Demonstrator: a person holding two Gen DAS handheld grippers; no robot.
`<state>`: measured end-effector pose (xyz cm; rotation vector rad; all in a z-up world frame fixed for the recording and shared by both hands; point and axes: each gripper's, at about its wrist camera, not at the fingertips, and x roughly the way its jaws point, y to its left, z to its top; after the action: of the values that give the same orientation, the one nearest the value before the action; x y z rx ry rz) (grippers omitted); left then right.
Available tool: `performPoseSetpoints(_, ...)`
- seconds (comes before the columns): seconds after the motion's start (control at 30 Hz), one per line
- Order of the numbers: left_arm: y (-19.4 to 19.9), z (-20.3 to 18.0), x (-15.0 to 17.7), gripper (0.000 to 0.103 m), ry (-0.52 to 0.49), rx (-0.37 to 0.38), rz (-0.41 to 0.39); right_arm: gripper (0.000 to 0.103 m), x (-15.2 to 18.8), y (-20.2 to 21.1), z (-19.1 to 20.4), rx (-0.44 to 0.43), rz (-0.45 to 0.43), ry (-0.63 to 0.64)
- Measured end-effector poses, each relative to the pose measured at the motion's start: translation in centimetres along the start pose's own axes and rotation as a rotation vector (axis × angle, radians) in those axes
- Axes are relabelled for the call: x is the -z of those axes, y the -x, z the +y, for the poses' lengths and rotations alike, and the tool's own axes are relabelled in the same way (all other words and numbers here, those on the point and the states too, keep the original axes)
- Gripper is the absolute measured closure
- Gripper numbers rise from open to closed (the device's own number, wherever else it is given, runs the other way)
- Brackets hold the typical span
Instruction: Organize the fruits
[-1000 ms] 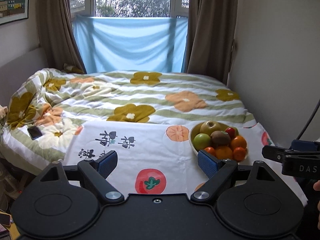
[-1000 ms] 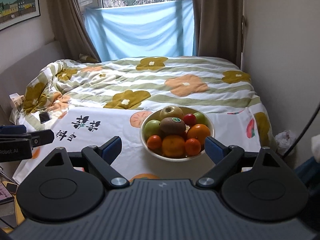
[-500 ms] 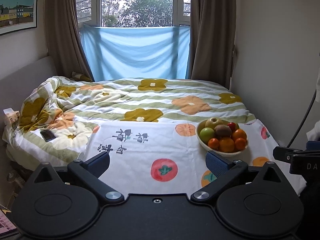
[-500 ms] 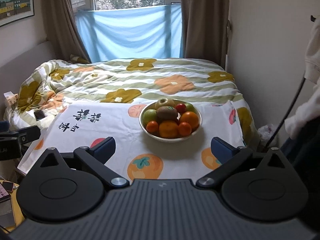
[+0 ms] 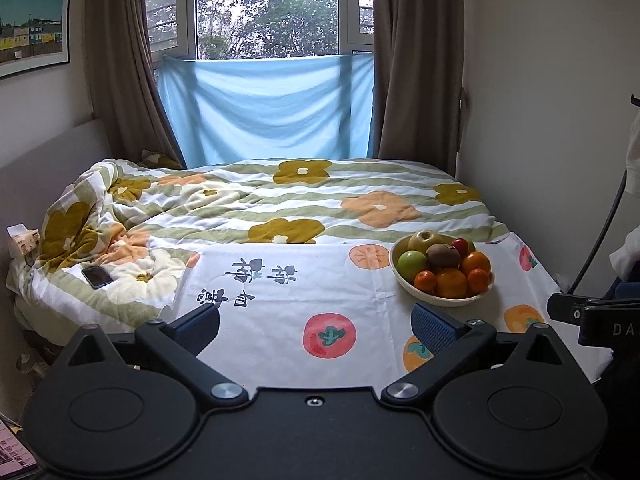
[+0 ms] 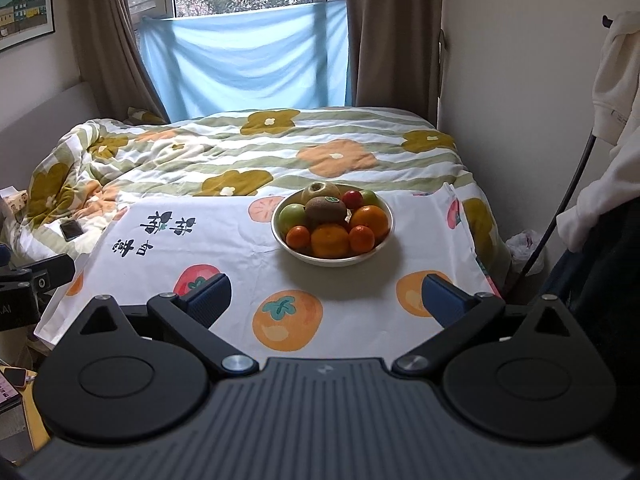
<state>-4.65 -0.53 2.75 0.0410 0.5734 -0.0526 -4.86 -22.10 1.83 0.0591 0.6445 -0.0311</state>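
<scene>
1. Room: a bedroom; a bed with a flowered quilt (image 6: 256, 148) fills it, a blue sheet hung across the window behind.
2. Surface: a white fruit-print cloth (image 6: 248, 256) lies flat over the near end of the bed.
3. Bowl (image 6: 384, 240): rests on the cloth's right half, piled with fruit, well apart from both tools.
4. Fruit: the kiwi (image 6: 325, 210) sits topmost, long axis running left to right. Judged light, soft-skinned and easily bruised; grasp across its short width. The oranges (image 6: 330, 241) below are round and firmer, and may roll.
5. Right gripper (image 6: 326, 300): fingers spread wide, holding nothing.
6. Left gripper (image 5: 316, 326): likewise spread and empty.
</scene>
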Motion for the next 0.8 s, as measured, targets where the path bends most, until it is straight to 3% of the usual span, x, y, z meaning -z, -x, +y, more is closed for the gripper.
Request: performPoseSetpoints(0.8,0.3,-1.2,0.1,0.0,-0.025,0.01,-0.003,0.0,0.5,0.1,-1.0,-0.003,0.011,-0.007)
